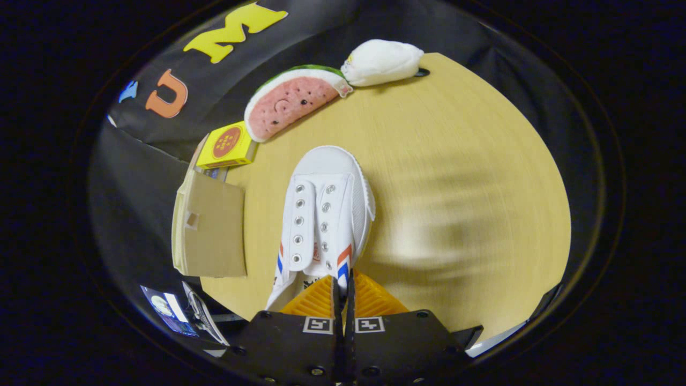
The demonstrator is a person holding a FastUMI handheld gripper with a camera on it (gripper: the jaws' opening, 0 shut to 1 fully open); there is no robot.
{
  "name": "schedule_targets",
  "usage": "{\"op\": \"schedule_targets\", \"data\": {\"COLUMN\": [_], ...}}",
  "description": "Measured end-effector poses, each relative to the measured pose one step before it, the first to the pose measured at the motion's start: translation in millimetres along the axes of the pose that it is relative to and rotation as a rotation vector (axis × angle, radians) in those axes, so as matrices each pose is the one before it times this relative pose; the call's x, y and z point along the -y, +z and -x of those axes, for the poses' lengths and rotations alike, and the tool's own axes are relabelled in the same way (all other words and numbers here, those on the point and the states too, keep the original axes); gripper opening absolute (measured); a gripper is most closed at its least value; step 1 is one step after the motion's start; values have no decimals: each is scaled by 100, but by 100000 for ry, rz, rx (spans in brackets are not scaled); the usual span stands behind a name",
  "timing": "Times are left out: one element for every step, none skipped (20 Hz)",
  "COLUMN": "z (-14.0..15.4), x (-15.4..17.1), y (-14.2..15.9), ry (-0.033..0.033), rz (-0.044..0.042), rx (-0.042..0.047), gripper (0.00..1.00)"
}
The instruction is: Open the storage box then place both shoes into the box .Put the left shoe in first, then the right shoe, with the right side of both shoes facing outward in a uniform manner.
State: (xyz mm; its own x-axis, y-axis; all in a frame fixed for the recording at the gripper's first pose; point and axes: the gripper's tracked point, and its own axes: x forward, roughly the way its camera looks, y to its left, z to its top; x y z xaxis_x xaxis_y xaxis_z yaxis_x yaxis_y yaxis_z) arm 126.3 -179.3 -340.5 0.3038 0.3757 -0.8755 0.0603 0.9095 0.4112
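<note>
A white canvas shoe with red and blue side stripes and no laces hangs from my gripper, toe pointing away from me, above the wooden table. My fingers are closed together on the rim of the shoe's heel opening. To the left of the shoe the brown cardboard storage box stands at the table's edge, with its flap side toward me. I cannot tell from here whether the box is open.
A small yellow box sits just beyond the cardboard box. A plush watermelon slice and a white plush toy lie at the far side of the table. The black cloth wall rises behind them.
</note>
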Motion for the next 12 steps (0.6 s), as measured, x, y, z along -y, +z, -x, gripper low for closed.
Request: {"op": "schedule_targets", "data": {"z": [944, 589, 450, 374, 282, 161, 118, -110, -343, -488, -524, -789], "x": [-1524, -1955, -1999, -1927, -1809, -1878, -2038, -2251, -2214, -2336, -2095, -1711], "y": [390, 607, 534, 404, 395, 397, 237, 283, 229, -36, -2, -25], "ry": [544, 1363, 1448, 574, -719, -592, -271, 89, 810, 1115, 125, -562], "rz": [1086, 136, 809, 1519, 1941, 2493, 2373, 1434, 551, 449, 494, 818], "rx": [1223, 1650, 1243, 1827, 1252, 1192, 583, 562, -125, -264, -358, -81], "gripper": [0, 0, 0, 0, 0, 0, 0, 0, 0, 0, 0, 0]}}
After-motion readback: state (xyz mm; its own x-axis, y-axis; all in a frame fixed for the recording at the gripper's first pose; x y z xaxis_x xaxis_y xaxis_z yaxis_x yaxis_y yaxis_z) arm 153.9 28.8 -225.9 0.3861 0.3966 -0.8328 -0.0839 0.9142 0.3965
